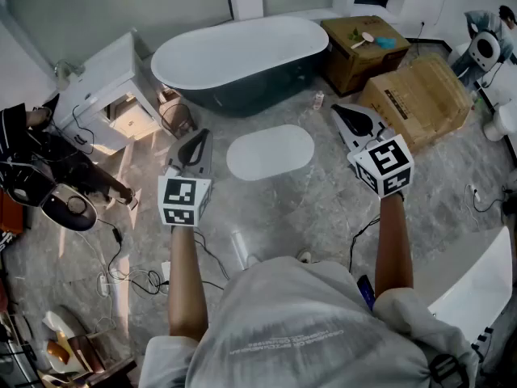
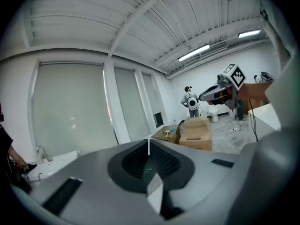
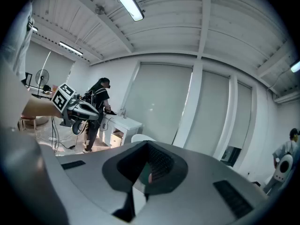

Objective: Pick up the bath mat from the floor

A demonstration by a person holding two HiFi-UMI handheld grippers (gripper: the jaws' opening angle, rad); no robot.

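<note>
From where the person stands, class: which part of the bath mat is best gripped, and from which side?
The near long edge of the bath mat, from above on the person's side. It lies flat on the floor, an oval without raised parts, so likely only its rim can be pinched.

I wear a pale grey short-sleeved T-shirt [image 1: 299, 330] with small faint lettering across it. My left tongs [image 1: 198, 140] and right tongs [image 1: 346, 115] are grey shells with black ribbed pads. Each carries a white marker cube [image 1: 184, 200] with black squares at the end nearer the T-shirt.
</note>
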